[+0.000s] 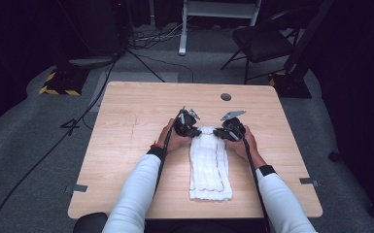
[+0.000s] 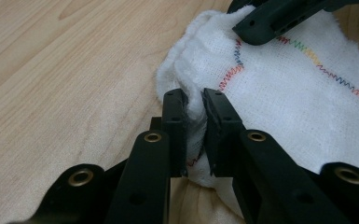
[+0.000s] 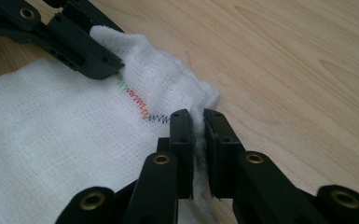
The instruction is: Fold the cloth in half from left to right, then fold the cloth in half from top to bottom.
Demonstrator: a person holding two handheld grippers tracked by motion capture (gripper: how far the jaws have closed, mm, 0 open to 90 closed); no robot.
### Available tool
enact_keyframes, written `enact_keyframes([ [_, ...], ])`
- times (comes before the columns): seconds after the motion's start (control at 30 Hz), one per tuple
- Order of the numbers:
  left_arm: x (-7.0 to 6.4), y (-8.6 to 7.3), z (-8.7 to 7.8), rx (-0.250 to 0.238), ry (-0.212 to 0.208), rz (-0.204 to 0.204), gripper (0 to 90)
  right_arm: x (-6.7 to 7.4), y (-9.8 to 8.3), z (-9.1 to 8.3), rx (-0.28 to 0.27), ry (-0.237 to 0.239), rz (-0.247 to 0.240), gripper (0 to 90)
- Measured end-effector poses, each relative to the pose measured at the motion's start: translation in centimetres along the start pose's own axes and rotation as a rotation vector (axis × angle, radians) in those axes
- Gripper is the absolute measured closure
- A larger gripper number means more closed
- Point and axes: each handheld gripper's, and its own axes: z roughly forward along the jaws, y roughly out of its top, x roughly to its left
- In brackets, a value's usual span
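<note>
Pinching the white cloth (image 1: 209, 162) far corners: left claw (image 2: 195, 105), right claw (image 3: 198, 122)

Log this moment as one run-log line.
left claw: shut on white stitched cloth corner | right claw: shut on other corner | cloth: flat on table

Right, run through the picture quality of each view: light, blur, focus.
High view: the table and white cloth are lit, the room around is dark and the picture is soft. Left gripper view: cloth weave and coloured stitching sharp, nearest jaw parts blurred. Right gripper view: even light, wood grain clear, bottom edge soft.
</note>
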Motion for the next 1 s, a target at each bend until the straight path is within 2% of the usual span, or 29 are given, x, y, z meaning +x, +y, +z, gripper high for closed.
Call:
enact_keyframes([
  [0.2,0.3,0.8,-0.2,0.000,0.068,0.026,82.4,0.0,0.6,0.0,-0.022,-0.046,-0.024,83.4],
  [0.23,0.4,1.1,-0.3,-0.015,0.082,0.022,82.6,-0.1,0.7,-0.1,-0.033,-0.052,-0.024,83.4],
  [0.43,0.8,2.6,-1.2,-0.037,0.114,0.036,83.1,-0.6,1.8,-0.9,-0.082,-0.089,-0.029,83.6],
  [0.6,1.1,3.7,-1.8,-0.063,0.133,0.051,83.2,-1.2,3.0,-1.9,-0.118,-0.116,-0.035,83.7],
  [0.8,1.2,4.6,-2.3,-0.074,0.156,0.068,83.2,-1.3,3.8,-2.4,-0.140,-0.150,-0.053,83.7],
  [0.9,1.2,4.9,-2.7,-0.093,0.160,0.065,83.2,-1.4,4.1,-2.6,-0.145,-0.156,-0.061,83.7],
  [1.0,1.2,5.2,-3.2,-0.104,0.159,0.081,83.2,-1.5,4.4,-3.0,-0.155,-0.163,-0.060,83.7],
])
